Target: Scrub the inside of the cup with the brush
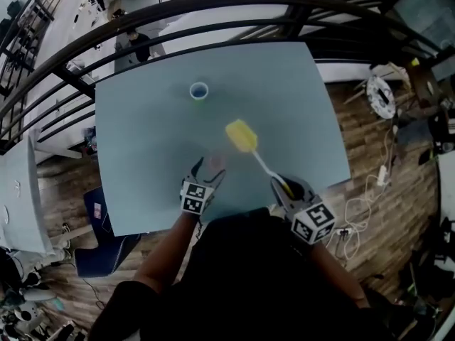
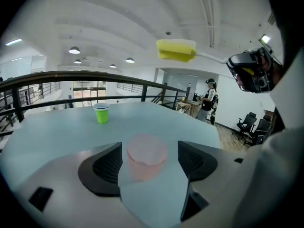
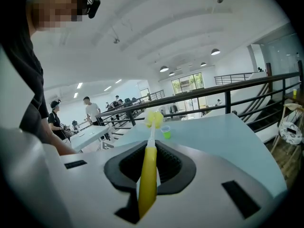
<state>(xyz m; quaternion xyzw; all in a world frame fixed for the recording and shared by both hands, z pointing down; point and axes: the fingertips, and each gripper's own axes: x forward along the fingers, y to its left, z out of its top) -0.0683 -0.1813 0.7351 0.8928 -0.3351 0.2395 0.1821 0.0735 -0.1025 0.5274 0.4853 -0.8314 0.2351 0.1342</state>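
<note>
In the head view, the left gripper point(image 1: 207, 169) rests on the pale blue tabletop point(image 1: 142, 141) with a pink translucent cup point(image 1: 215, 163) between its fingers. A small green cup point(image 1: 199, 91) stands well apart at its 12 o'clock. The right gripper point(image 1: 288, 187) carries a yellow sponge brush point(image 1: 242, 136), head toward 11 o'clock.

In the left gripper view, the fingers point(image 2: 107, 164) stand apart, flanking the pink translucent cup without pressing it. The small green cup sits beyond at 11 o'clock.

In the right gripper view, the fingers point(image 3: 173, 163) are clamped on the brush's yellow handle, with the sponge head at 12 o'clock.
</note>
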